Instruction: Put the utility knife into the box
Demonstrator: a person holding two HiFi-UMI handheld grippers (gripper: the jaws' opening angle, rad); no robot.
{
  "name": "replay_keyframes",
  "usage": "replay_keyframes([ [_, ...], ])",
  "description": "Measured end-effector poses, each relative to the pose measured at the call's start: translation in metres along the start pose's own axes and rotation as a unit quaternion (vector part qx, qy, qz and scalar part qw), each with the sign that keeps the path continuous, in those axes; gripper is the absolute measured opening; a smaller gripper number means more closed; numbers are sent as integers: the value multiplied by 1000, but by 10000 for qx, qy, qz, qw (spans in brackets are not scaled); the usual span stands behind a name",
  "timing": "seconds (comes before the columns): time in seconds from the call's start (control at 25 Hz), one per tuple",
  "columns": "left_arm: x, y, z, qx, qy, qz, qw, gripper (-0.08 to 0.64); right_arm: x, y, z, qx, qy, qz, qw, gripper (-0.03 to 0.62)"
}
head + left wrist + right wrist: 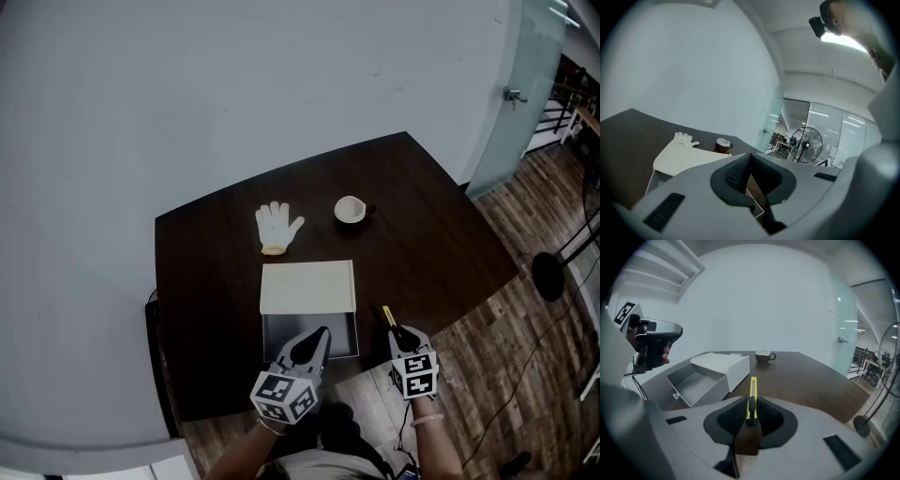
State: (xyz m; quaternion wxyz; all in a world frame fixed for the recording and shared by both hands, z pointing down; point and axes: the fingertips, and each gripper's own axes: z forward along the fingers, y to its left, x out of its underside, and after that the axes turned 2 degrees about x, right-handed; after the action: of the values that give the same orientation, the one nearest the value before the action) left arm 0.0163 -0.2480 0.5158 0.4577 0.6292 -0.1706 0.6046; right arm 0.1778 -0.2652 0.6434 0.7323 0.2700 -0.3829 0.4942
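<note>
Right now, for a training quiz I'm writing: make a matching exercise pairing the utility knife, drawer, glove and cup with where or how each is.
Things:
1. utility knife
2. drawer
3. glove
4. cup

Places or states:
A. pulled open
B. white, lying flat
C. clamped in the right gripper
D. upright, right of the glove

Pairs: 1-C, 2-A, 3-B, 4-D

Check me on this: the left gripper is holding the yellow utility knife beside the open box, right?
No: it is the right gripper that holds the utility knife, as the right gripper view shows. The left gripper is shut on nothing. The box is open.
</note>
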Motion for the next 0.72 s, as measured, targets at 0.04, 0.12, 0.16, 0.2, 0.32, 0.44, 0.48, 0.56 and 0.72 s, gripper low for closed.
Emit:
replay_keyframes([
  [0.04, -1, 0, -2, -16, -9, 26, 10000, 18, -2, 1, -3, 6, -32, 4, 10000, 69],
  [0.12, -5, 0, -6, -56, -21, 76, 10000, 18, -6, 5, -8, 7, -80, -2, 10000, 67],
  [0.16, -6, 0, -8, -71, -25, 96, 9999, 18, -8, 7, -11, 5, -108, -6, 9999, 67],
  [0.2, -8, -1, -11, -81, -29, 112, 9999, 18, -10, 10, -14, 4, -136, -9, 9999, 69],
  [0.32, -11, -1, -17, -93, -41, 147, 9998, 18, -16, 16, -21, -3, -210, -20, 9998, 67],
  [0.44, -12, -2, -21, -68, 13, 204, 9998, 18, -22, 24, -25, -21, -258, -46, 9997, 69],
  [0.48, -13, -2, -22, -54, 39, 224, 9997, 18, -24, 27, -26, -35, -273, -45, 9996, 68],
  [0.56, -13, -4, -26, -20, 68, 250, 9997, 18, -27, 34, -29, -66, -305, -47, 9995, 68],
  [0.72, -15, -5, -33, 17, 65, 265, 9996, 18, -30, 44, -34, -119, -346, -98, 9993, 69],
])
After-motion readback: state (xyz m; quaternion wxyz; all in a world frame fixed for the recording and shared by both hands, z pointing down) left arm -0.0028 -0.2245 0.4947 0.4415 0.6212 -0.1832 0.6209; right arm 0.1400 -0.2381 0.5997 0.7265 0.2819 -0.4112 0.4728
